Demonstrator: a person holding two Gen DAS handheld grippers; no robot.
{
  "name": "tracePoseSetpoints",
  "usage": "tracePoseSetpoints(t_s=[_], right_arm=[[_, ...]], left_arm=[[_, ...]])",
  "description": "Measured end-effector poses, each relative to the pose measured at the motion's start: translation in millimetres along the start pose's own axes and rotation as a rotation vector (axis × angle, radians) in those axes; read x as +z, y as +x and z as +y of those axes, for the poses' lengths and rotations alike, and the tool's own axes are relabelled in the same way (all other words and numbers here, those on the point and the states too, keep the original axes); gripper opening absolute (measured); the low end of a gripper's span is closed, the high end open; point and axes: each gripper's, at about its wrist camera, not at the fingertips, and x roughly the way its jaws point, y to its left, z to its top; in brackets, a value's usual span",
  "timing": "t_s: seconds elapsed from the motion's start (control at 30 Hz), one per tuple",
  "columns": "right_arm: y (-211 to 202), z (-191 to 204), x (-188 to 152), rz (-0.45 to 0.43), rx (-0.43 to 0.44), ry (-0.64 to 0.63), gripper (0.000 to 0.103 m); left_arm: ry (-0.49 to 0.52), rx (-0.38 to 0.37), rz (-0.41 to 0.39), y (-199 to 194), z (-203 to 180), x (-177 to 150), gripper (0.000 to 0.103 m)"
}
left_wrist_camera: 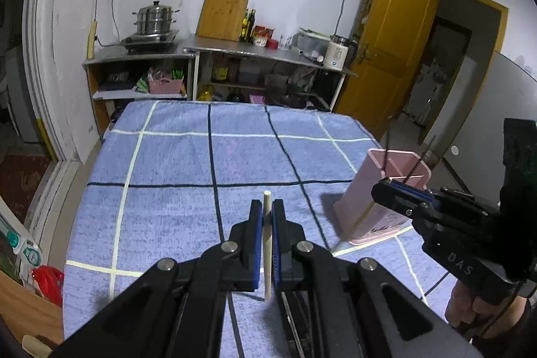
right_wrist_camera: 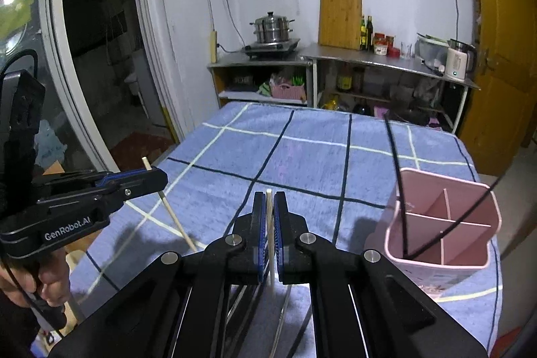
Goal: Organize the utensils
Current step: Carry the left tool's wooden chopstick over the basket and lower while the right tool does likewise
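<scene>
Left wrist view: left gripper (left_wrist_camera: 266,213) clamps one pale chopstick (left_wrist_camera: 267,244), lifted clear of the cloth.
Right wrist view: right gripper (right_wrist_camera: 268,207) pinches a second chopstick (right_wrist_camera: 269,237) the same way.
Done: two dark sticks (right_wrist_camera: 397,176) already stand in the pink holder (right_wrist_camera: 436,270).
Left: both pale chopsticks probably go in next.
Holder: just right of the right gripper, upright, divided into compartments.
Surface: blue checked cloth (left_wrist_camera: 174,156), otherwise bare.
Room: steel shelves (right_wrist_camera: 369,59), steamer pot (right_wrist_camera: 272,27), cutting board (right_wrist_camera: 340,19), yellow door (left_wrist_camera: 396,29).

It was a home kitchen: a steamer pot (left_wrist_camera: 155,21) on a stove (left_wrist_camera: 150,40), cutting board (right_wrist_camera: 340,19), oil bottles (right_wrist_camera: 366,33), kettle (right_wrist_camera: 457,59).
</scene>
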Motion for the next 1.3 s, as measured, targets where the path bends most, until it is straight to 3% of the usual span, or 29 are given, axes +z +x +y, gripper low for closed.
tracePoseSetpoints(t_s=[0.37, 0.77, 1.0, 1.3], right_arm=[[-37.9, -14.2, -0.4, -0.050, -0.025, 0.026, 0.005], [-82.1, -56.0, -6.8, -0.089, -0.111, 0.085, 0.005], [-108.6, -82.0, 6.4, -0.138, -0.169, 0.116, 0.005], [-128.0, -108.5, 39.9, -0.229, -0.217, 0.139, 0.005]], left_arm=[[0.033, -0.062, -0.036, -18.8, -25.8, 19.7, 0.006], [0.089, -0.201, 0.016, 5.3, -89.8, 25.1, 0.006], [0.131, -0.262, -0.010, 8.8, -125.9, 55.5, 0.006], [0.159, -0.283, -0.081, 13.3, -152.8, 97.5, 0.006]])
